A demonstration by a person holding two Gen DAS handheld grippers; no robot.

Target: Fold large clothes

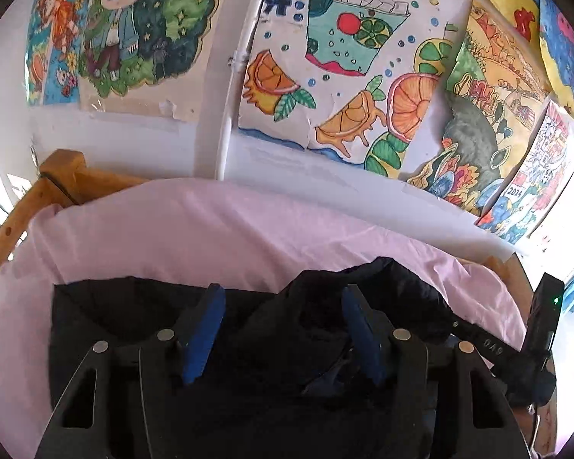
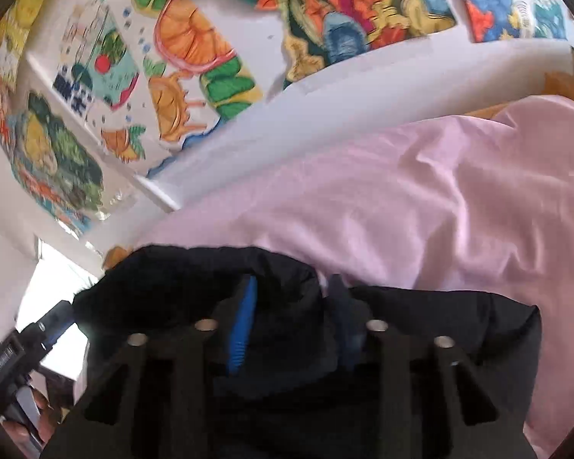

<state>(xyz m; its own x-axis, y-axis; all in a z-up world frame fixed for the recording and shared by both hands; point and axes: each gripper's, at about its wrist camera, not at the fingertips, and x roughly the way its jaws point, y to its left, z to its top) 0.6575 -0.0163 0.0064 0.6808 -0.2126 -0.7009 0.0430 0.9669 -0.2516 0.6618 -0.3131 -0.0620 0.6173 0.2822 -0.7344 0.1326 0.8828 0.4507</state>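
Thing to fold: a big dark jacket (image 1: 248, 344), spread on a bed with a pink sheet (image 1: 210, 229), by a wall of bright drawings (image 1: 325, 57)

Left tool (image 1: 283, 329): its blue pads are seen apart; a puffy lump of the jacket sits between them, but a squeeze cannot be seen, so it is judged to be let go

Right tool (image 2: 292, 321): its pads are seen closer together, with a fold of the jacket (image 2: 287, 382) pinched between them

Which way it lies: the jacket is right under and just in front of both tools; its long side seems to run across the bed, from one tool to the other

Nearer hand: neither, it is thought; both are at the cloth
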